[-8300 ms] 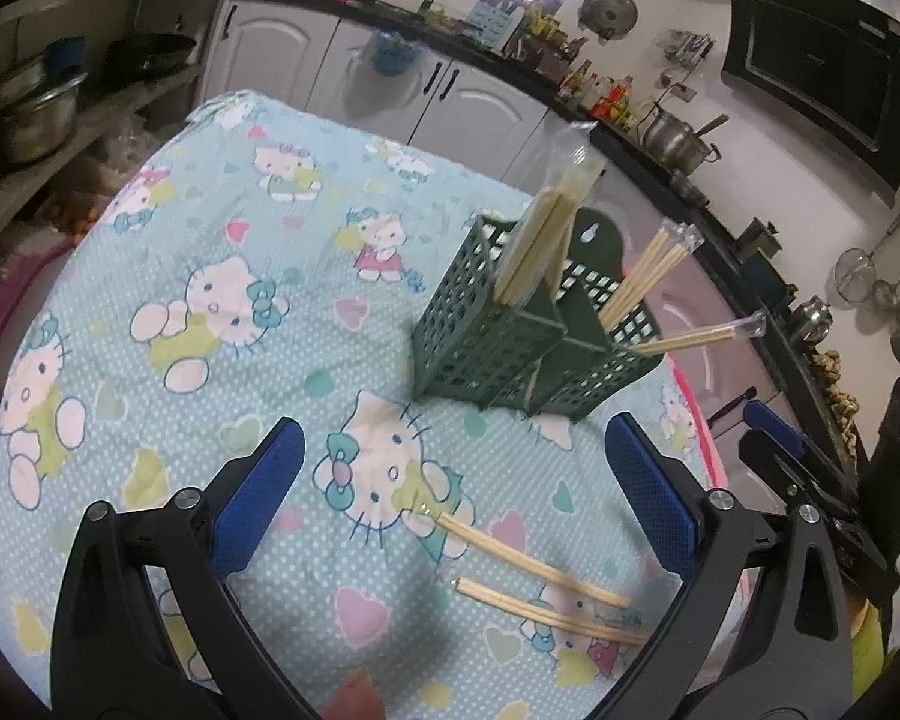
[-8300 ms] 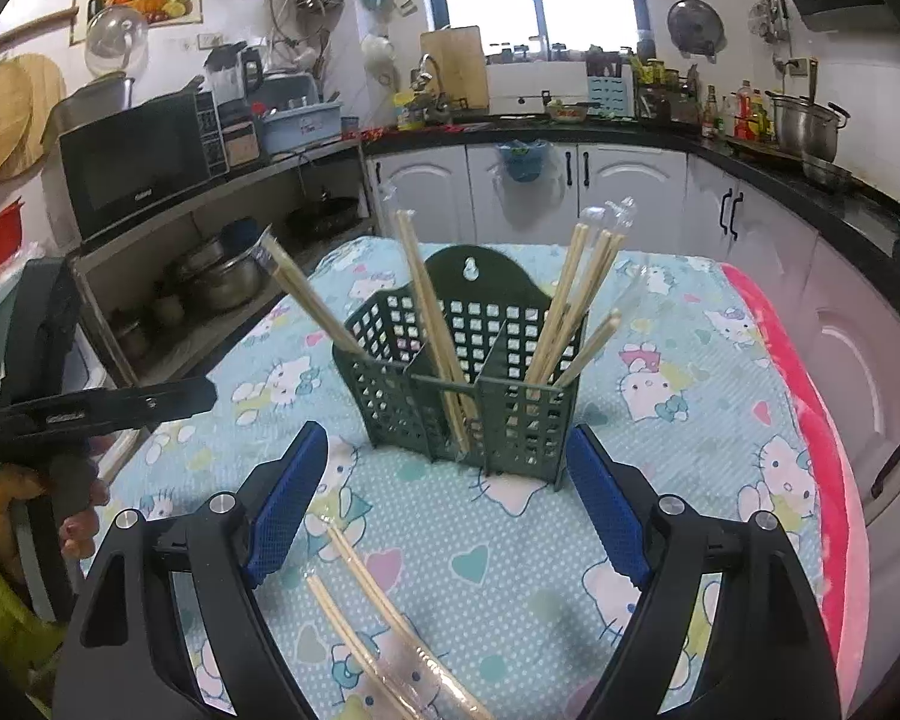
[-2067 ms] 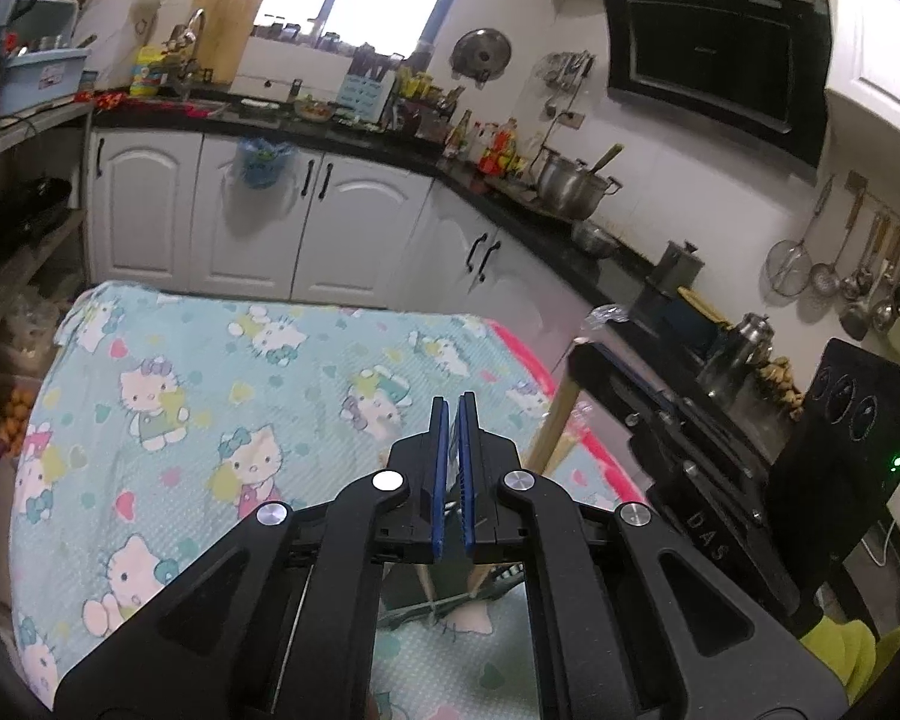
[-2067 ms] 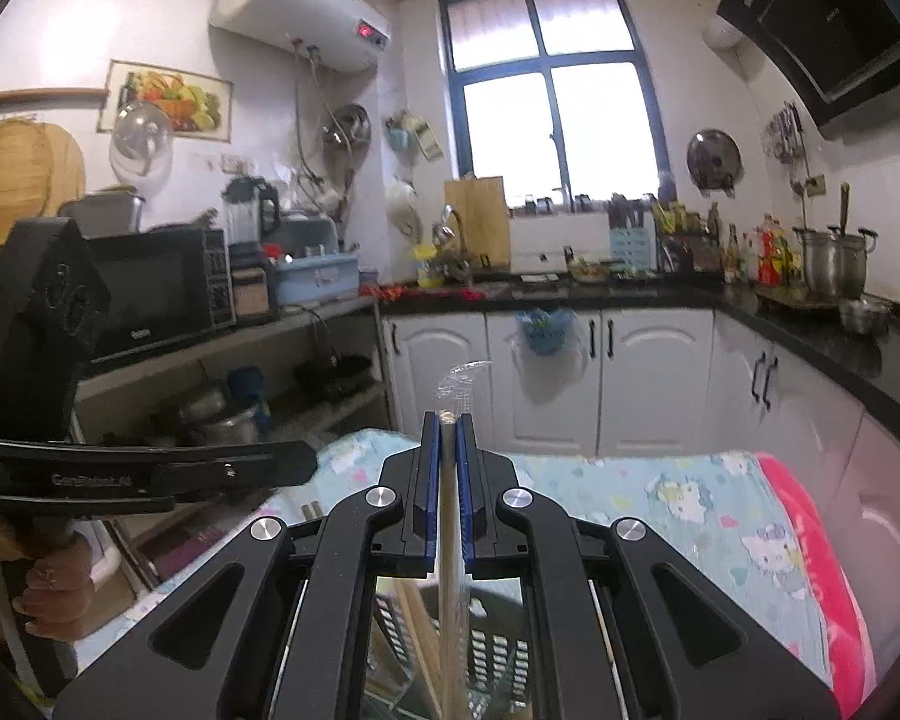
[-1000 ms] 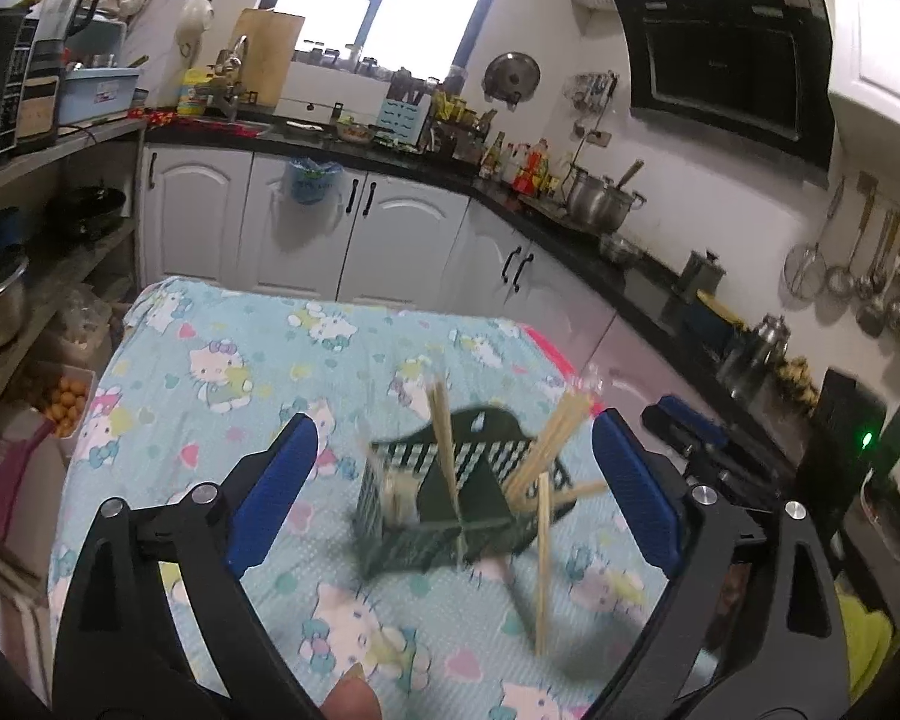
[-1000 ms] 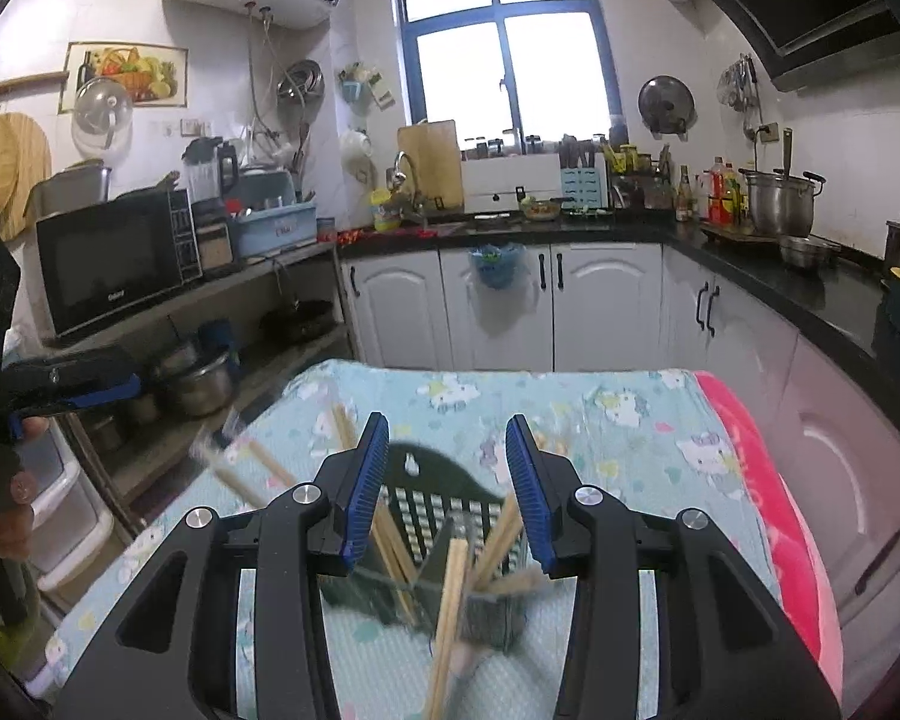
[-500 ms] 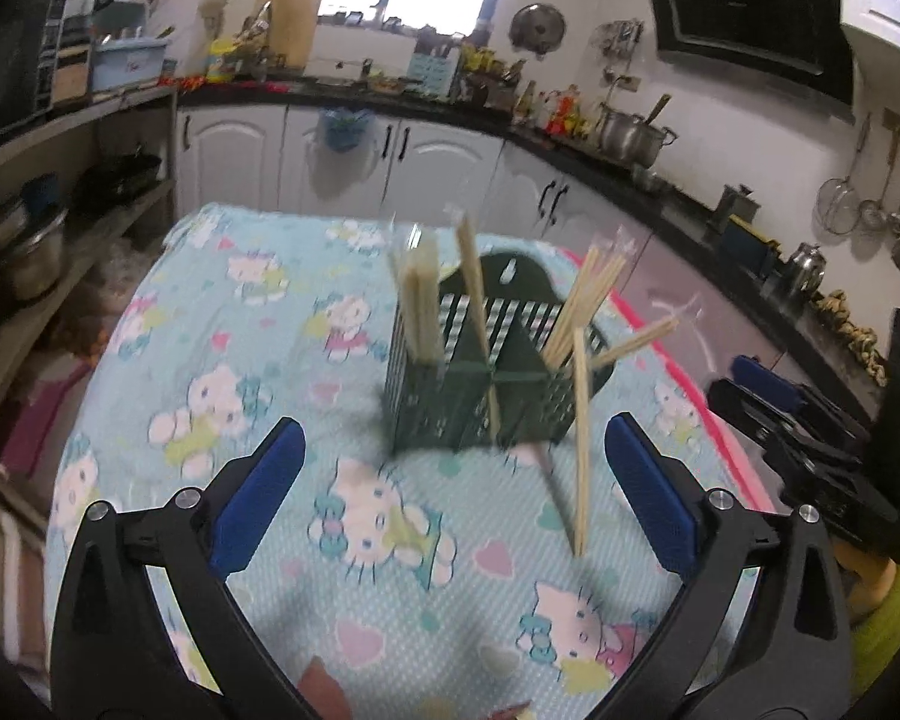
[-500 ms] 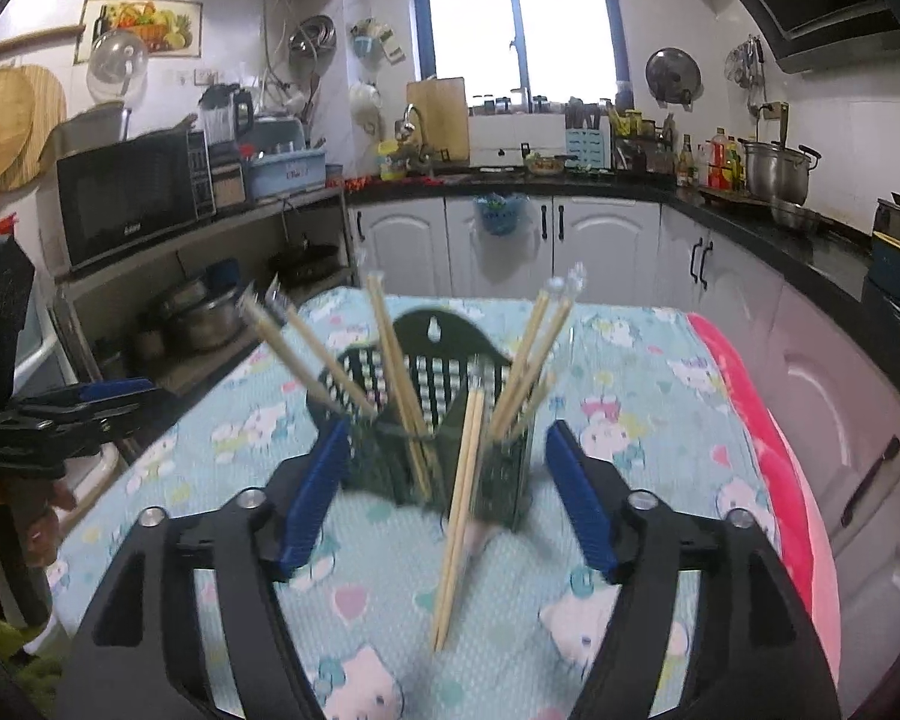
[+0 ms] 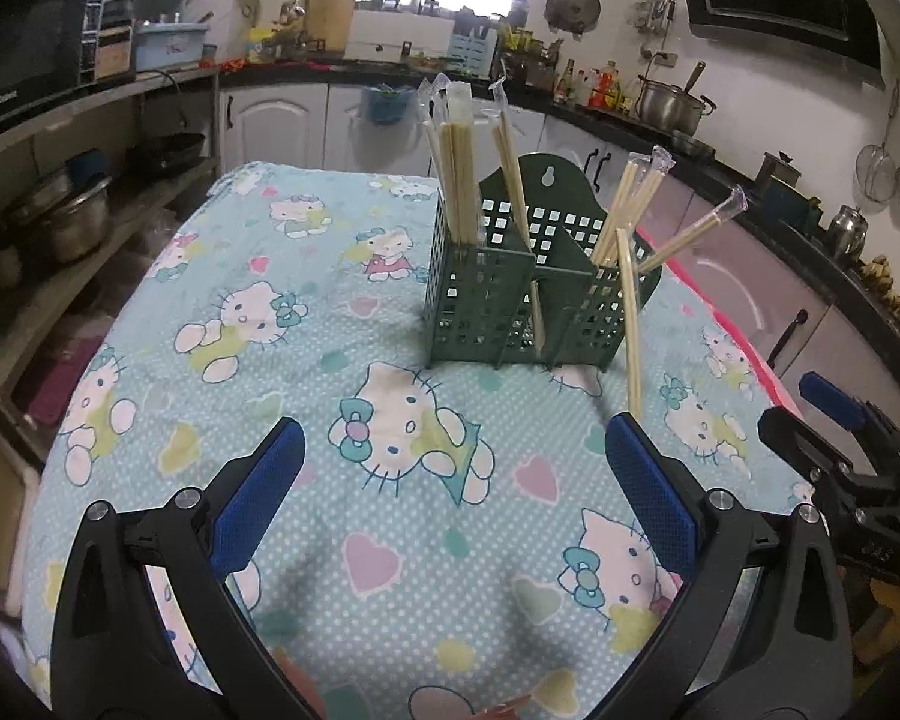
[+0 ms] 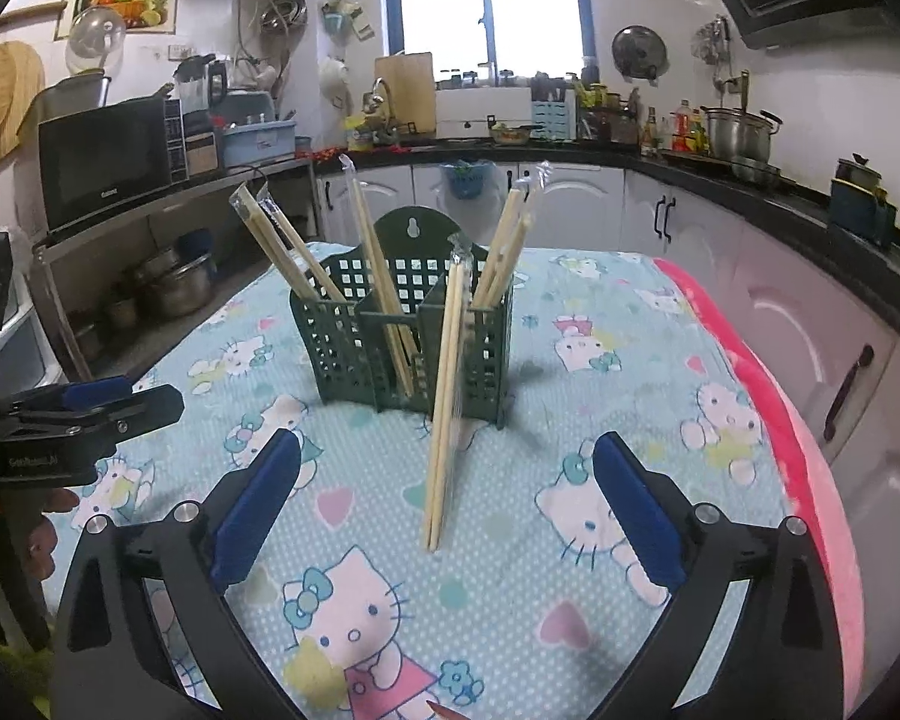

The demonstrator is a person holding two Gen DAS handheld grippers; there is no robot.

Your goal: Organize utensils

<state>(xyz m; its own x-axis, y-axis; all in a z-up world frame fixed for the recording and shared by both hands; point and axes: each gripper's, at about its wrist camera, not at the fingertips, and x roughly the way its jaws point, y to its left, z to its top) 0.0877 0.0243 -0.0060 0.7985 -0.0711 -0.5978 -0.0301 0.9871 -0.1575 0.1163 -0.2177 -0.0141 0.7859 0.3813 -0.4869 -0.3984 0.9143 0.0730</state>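
A dark green slotted utensil holder (image 9: 510, 294) (image 10: 402, 342) stands upright on the Hello Kitty tablecloth (image 9: 390, 420), with several plastic-wrapped chopstick pairs sticking out of its compartments. One wrapped pair (image 10: 444, 408) (image 9: 629, 324) is outside it, foot on the cloth and top leaning on the holder's front right corner. My left gripper (image 9: 453, 438) hangs open above the cloth, short of the holder, with nothing in it. My right gripper (image 10: 447, 444) has its jaws opening wide. The leaning pair rises between them, and neither pad touches it. Each gripper shows at the edge of the other's view: right gripper (image 9: 834, 414), left gripper (image 10: 90, 402).
The table's pink edge (image 10: 792, 432) runs along the right side, with white cabinets (image 10: 810, 324) close behind it. Open shelves with metal pots (image 9: 72, 222) stand left of the table. A hand (image 10: 48, 534) holds the left gripper's handle.
Both grippers have sunk toward the table and the holder looks larger. The right jaws have spread much wider. The loose wrapped pair has settled against the holder.
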